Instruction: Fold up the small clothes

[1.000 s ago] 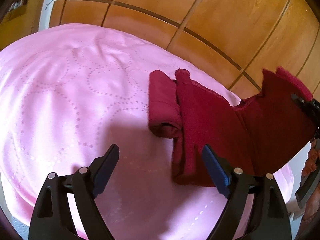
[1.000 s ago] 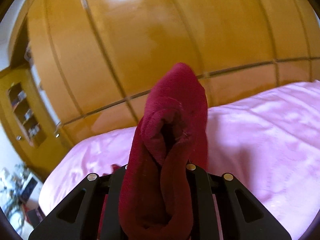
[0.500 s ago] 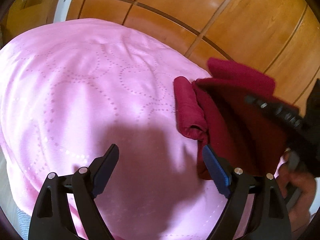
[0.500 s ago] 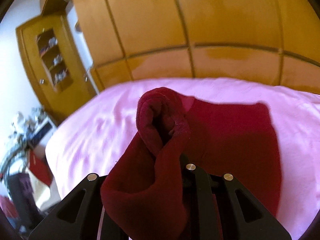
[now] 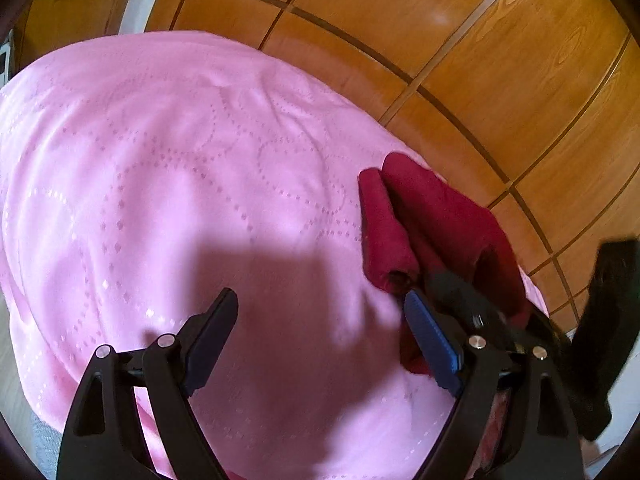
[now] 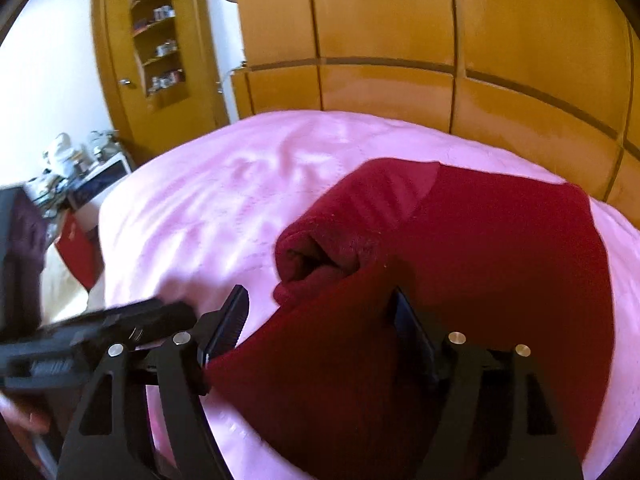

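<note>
A dark red garment [image 5: 440, 216] lies folded on the pink bedspread [image 5: 180, 180], with a rolled sleeve along its left side. In the right wrist view the garment [image 6: 500, 272] spreads under and between the jaws of my right gripper [image 6: 320, 300]. Those jaws are opening and the pads stand clear of the cloth. My left gripper [image 5: 320, 304] hangs open over bare bedspread, its right finger beside the garment's near left edge. The right gripper's black body [image 5: 472, 308] shows just behind that finger. The left gripper [image 6: 100, 328] appears blurred at the left of the right wrist view.
A wooden wardrobe [image 5: 480, 60] runs along the bed's far side. A wooden door with shelves [image 6: 160, 48] and a cluttered stand [image 6: 80, 164] sit beyond the bed's left end. A red item [image 6: 76, 252] lies low by the bed. Bare pink bedspread [image 6: 224, 200] stretches left of the garment.
My right gripper came down from a raised hold and laid the red cloth over the garment on the bed. Its jaws went from shut on the cloth to apart. The left gripper drifted slightly.
</note>
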